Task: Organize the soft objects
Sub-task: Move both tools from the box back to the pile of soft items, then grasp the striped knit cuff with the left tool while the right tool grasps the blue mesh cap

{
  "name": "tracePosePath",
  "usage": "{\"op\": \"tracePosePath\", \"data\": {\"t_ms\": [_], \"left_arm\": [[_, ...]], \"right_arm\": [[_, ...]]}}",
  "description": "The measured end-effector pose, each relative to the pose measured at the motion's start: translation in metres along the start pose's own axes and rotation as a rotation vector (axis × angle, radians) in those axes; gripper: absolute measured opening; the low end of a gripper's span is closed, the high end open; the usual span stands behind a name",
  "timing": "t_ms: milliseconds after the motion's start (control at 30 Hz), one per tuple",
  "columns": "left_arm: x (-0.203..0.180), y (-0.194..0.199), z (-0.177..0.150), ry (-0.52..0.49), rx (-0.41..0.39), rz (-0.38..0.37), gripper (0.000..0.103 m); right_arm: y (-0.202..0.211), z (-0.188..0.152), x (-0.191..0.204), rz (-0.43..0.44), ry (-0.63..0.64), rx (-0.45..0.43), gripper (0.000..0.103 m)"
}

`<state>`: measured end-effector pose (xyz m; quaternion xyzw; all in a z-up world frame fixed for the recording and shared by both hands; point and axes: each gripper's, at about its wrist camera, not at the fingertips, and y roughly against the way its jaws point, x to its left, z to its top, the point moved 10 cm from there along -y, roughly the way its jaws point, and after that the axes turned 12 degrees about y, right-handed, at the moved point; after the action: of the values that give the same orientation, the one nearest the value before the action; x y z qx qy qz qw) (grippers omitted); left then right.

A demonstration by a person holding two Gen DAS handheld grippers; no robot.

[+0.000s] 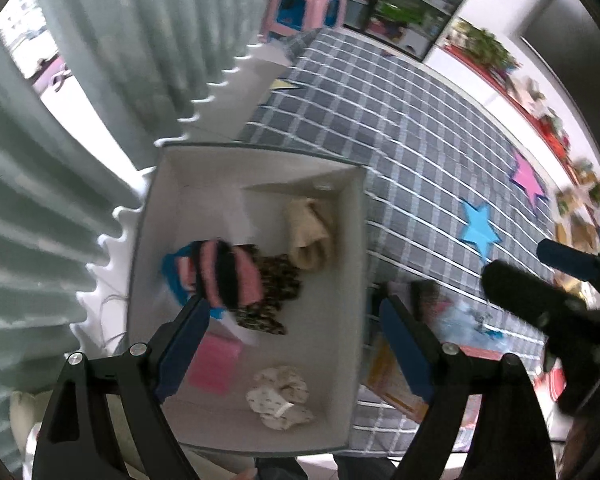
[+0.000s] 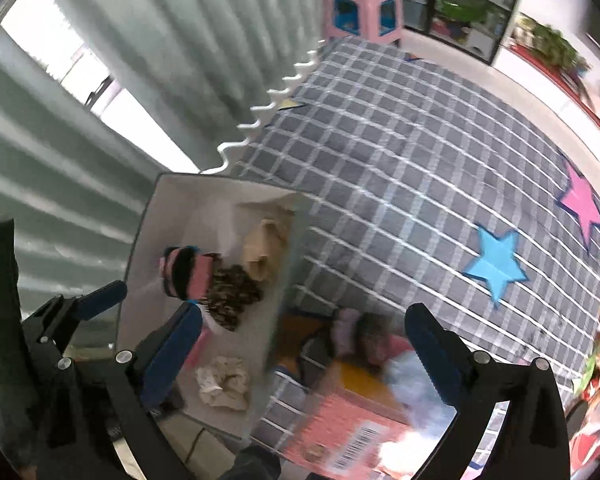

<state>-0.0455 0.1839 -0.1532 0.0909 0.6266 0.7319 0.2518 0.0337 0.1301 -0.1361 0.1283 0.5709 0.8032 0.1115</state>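
Landmark: the white box (image 1: 148, 248), standing at the curtain-side edge of the checked mattress (image 1: 420, 152).

Left gripper (image 1: 296, 344) hangs over the box, pointing steeply down into it, jaws wide, nothing between them. Looks like a hand clear of its drop rather than one reaching.

Inside the box, left to right in the left wrist view: a pink-and-black striped knit piece (image 1: 228, 276) lying on something blue, its long axis running roughly toward the far wall, stripes across it. Touching it on the right, a leopard-print piece (image 1: 272, 296), long axis slanting toward the near wall. Further right, against the right wall, a beige rolled piece (image 1: 310, 236), long axis toward the far corner. Near wall: a pink flat item (image 1: 214, 366) and a cream crumpled cloth (image 1: 280, 396), no clear axis. Bundled loosely, not stacked; judged as sorted by simply collecting soft items in one container.

Right gripper (image 2: 304, 356) sits just right of the box, over blurred clutter (image 2: 364, 340) on the mattress, jaws wide and empty. Likely the next pick lies there; too blurred to name.
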Motion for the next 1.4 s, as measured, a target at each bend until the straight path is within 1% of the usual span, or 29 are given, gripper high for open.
{"op": "tracePosePath", "data": {"t_ms": [167,300,333,467,533,633,700,800,900,1000,1067,1133,1233,1300,1400], "left_arm": [[-0.052,-0.008,-0.009,-0.100,0.088,-0.053,0.089],[-0.092,-0.024,-0.022,-0.196,0.176,-0.053,0.089],[-0.102,-0.028,-0.026,-0.220,0.200,-0.052,0.089],[-0.134,-0.050,-0.040,-0.285,0.309,-0.049,0.089],[-0.148,-0.067,-0.046,-0.306,0.377,-0.032,0.089],[-0.160,-0.092,-0.050,-0.322,0.458,0.015,0.089],[-0.160,-0.105,-0.053,-0.321,0.510,0.048,0.089],[-0.157,-0.127,-0.060,-0.290,0.596,0.090,0.089],[-0.155,-0.145,-0.065,-0.271,0.645,0.130,0.089],[-0.152,-0.159,-0.072,-0.274,0.685,0.183,0.089],[-0.148,-0.168,-0.077,-0.272,0.709,0.224,0.089],[-0.146,-0.176,-0.081,-0.269,0.728,0.248,0.089],[-0.143,-0.186,-0.087,-0.275,0.753,0.274,0.089],[-0.140,-0.191,-0.090,-0.278,0.766,0.292,0.089],[-0.135,-0.197,-0.091,-0.269,0.779,0.330,0.089]], "right_arm": [[0.019,-0.036,-0.070,-0.036,-0.144,0.000,0.102],[0.022,-0.079,-0.123,-0.059,-0.276,0.025,0.102],[0.020,-0.094,-0.136,-0.058,-0.317,0.036,0.102],[0.010,-0.137,-0.168,-0.044,-0.430,0.078,0.102],[0.003,-0.159,-0.178,-0.019,-0.485,0.096,0.102],[-0.008,-0.182,-0.184,0.030,-0.538,0.116,0.102],[-0.017,-0.193,-0.183,0.062,-0.559,0.134,0.102],[-0.030,-0.212,-0.189,0.072,-0.588,0.164,0.102],[-0.044,-0.235,-0.199,0.095,-0.657,0.198,0.102],[-0.058,-0.250,-0.206,0.166,-0.753,0.211,0.102],[-0.066,-0.254,-0.205,0.225,-0.816,0.206,0.102],[-0.075,-0.253,-0.201,0.287,-0.868,0.194,0.102],[-0.090,-0.249,-0.197,0.353,-0.916,0.193,0.102],[-0.099,-0.247,-0.193,0.391,-0.951,0.205,0.102],[-0.110,-0.249,-0.187,0.418,-0.988,0.230,0.102]]}}
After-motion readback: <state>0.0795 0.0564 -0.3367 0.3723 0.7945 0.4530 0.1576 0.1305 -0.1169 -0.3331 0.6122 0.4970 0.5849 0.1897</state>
